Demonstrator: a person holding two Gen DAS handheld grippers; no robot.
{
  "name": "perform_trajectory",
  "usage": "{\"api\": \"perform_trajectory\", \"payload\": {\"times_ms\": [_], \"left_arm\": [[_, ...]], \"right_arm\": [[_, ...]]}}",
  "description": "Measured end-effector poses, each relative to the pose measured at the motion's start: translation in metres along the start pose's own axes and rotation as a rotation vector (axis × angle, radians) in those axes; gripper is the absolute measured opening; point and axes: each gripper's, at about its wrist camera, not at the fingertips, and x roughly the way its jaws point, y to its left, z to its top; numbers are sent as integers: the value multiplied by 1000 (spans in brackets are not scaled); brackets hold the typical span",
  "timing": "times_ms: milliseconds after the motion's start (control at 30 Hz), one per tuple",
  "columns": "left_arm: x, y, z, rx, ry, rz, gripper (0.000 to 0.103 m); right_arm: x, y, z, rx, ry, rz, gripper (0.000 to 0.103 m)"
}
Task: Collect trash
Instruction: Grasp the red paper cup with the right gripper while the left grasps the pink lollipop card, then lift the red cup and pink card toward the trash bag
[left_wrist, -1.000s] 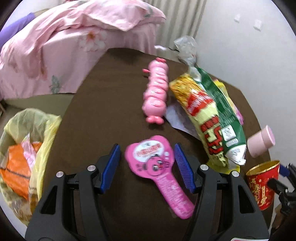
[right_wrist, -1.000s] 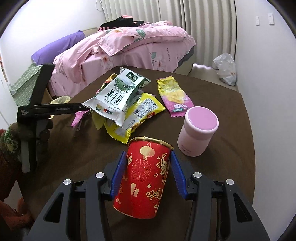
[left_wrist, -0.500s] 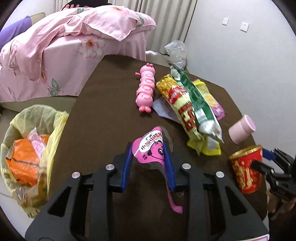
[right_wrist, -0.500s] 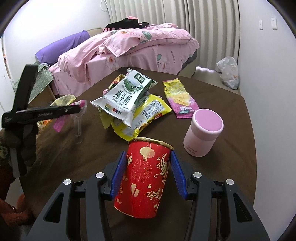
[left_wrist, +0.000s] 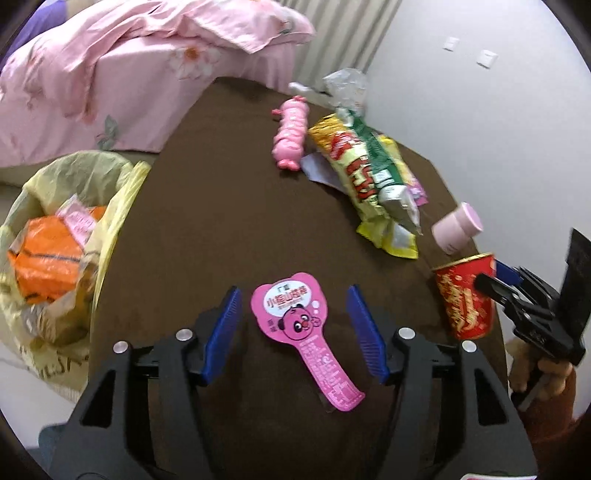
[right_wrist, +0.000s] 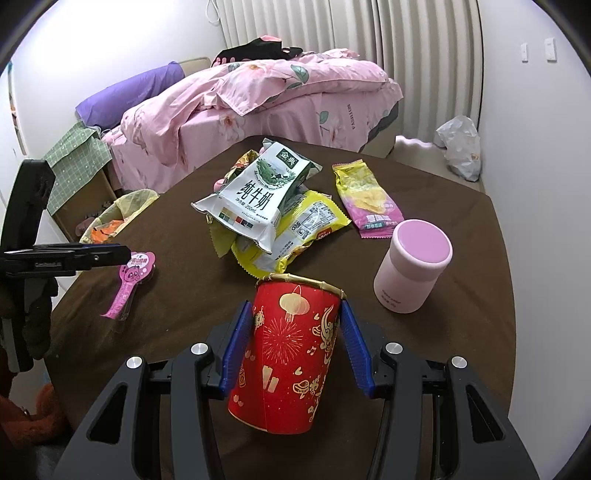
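Your left gripper (left_wrist: 293, 332) stood wide open, empty, straddling the pink lollipop wrapper (left_wrist: 301, 332), whose long axis ran toward you; your right gripper (right_wrist: 299, 345) clasped the red paper cup (right_wrist: 291, 354).

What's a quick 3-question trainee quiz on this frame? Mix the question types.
1. True or false: the left claw is shut on the pink lollipop wrapper.
2. Which item stands between the right claw's pads? A) pink jar B) red paper cup C) milk pouch
3. Fill in: the bin lined with a yellow bag sits off the table's ____ edge in the left wrist view.

Key
1. False: it is open, the wrapper lying flat on the brown table.
2. B: the red paper cup; the pink jar and milk pouch stand apart.
3. left
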Motion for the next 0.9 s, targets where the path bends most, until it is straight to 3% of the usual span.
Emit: {"api": "perform_trajectory", "payload": {"times_ms": [133, 200, 300, 367, 500, 633, 767, 900], "left_arm": [[21, -9, 2, 14, 61, 128, 57], [27, -15, 2, 31, 77, 155, 57], [34, -28, 2, 117, 83, 235, 57], [35, -30, 0, 143, 85, 256, 49], [22, -30, -2, 120, 49, 189, 49], [-14, -31, -5, 97, -82, 108, 49], [-43, -30, -5, 91, -183, 99, 49], [-69, -27, -6, 97, -256, 138, 49]], "right_arm": [[-5, -1, -3, 5, -12, 1, 46], [-6, -1, -5, 0, -16, -5, 46], [-8, -3, -7, 4, -12, -2, 46], [-8, -4, -7, 8, -14, 1, 46], [-9, -4, -7, 9, -20, 4, 46], [-13, -1, -5, 2, -37, 8, 47], [-20, 7, 2, -12, -64, 23, 46], [-27, 21, 13, -41, -96, 49, 47]]}}
